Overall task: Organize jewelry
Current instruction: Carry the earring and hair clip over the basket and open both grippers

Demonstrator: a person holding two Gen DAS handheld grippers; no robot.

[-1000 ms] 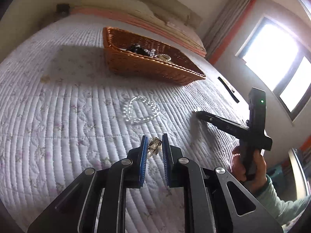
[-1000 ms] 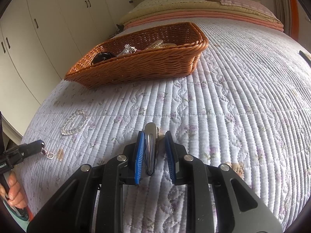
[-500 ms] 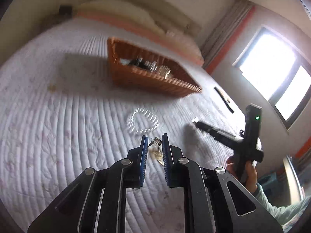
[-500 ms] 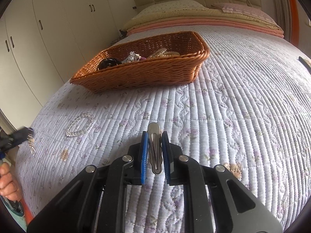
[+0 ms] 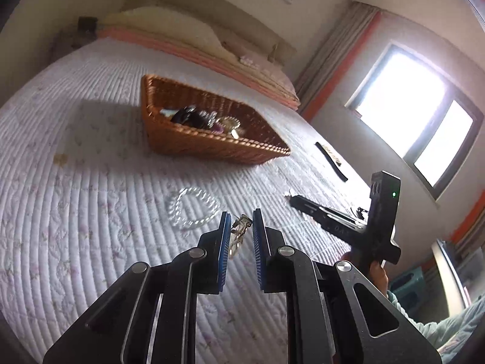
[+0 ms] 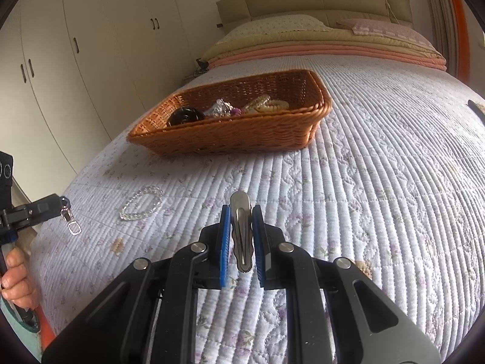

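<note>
Both grippers have risen off the quilt [image 6: 379, 157] since a second ago, and the basket [image 6: 242, 133] now sits lower and nearer in the right view. The right gripper [image 6: 241, 212] is clenched on a metal hair clip [image 6: 241, 233], which stands between the blue pads with its rounded tip poking past them. The left gripper [image 5: 241, 221] pinches a small earring [image 6: 71, 220] — seen from the right view it dangles freely below the fingertips, a sparkling loop on a short link. A clear bead bracelet [image 6: 141, 203] lies loose on the quilt, between the two grippers and well short of the basket.

The clip looks stiff, light and smooth, so a grip across its flat body suits it. The earring is tiny and swings — held only by its top, it could slip out. The bracelet is probably limp and slick; best pinched across one side of the ring.
</note>
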